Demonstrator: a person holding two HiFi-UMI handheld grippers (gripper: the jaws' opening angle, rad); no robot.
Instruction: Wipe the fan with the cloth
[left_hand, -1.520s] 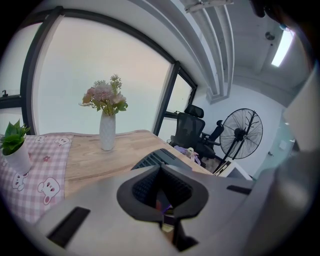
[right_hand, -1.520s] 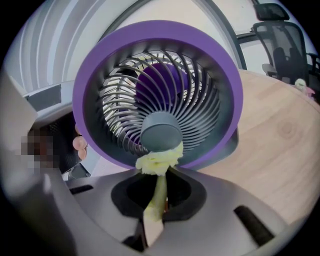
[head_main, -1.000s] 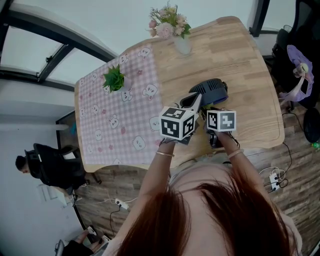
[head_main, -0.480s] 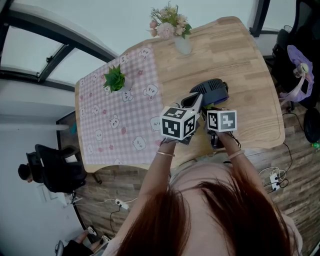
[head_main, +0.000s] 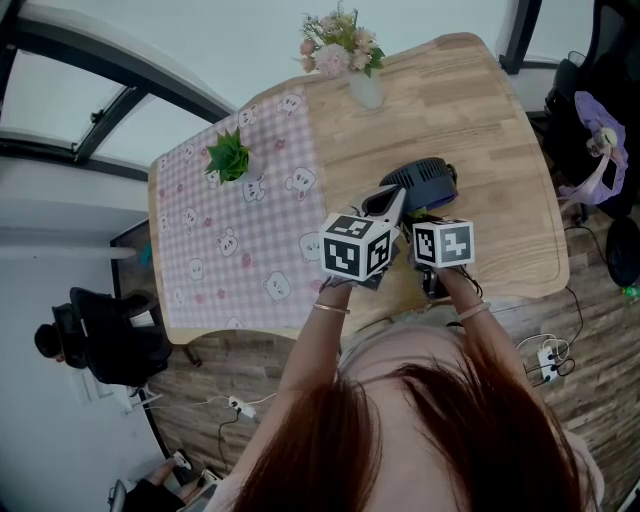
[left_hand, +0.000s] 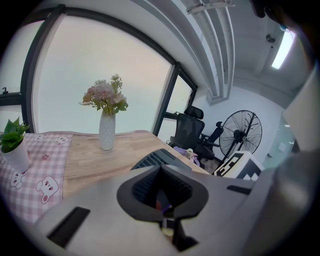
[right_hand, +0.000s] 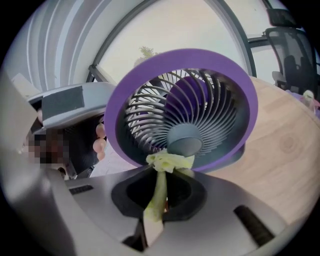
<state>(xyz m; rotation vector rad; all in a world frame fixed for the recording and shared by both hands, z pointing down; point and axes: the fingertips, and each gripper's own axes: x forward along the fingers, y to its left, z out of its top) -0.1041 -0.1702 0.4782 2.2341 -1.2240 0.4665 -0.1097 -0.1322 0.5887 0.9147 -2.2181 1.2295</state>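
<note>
Wiping seemed underway: the right tongs (right_hand: 159, 172) pinched the cloth (right_hand: 167, 161) against the fan (right_hand: 200, 100) at its six o'clock, on the counter (head_main: 480, 120). The left tongs (left_hand: 162, 210) looked closed at its nine o'clock. The next move was probably a light sweep around

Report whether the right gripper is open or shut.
The right gripper is shut on the cloth: its jaws pinch the yellow-green strip, whose bunched end sits at the fan grille.
</note>
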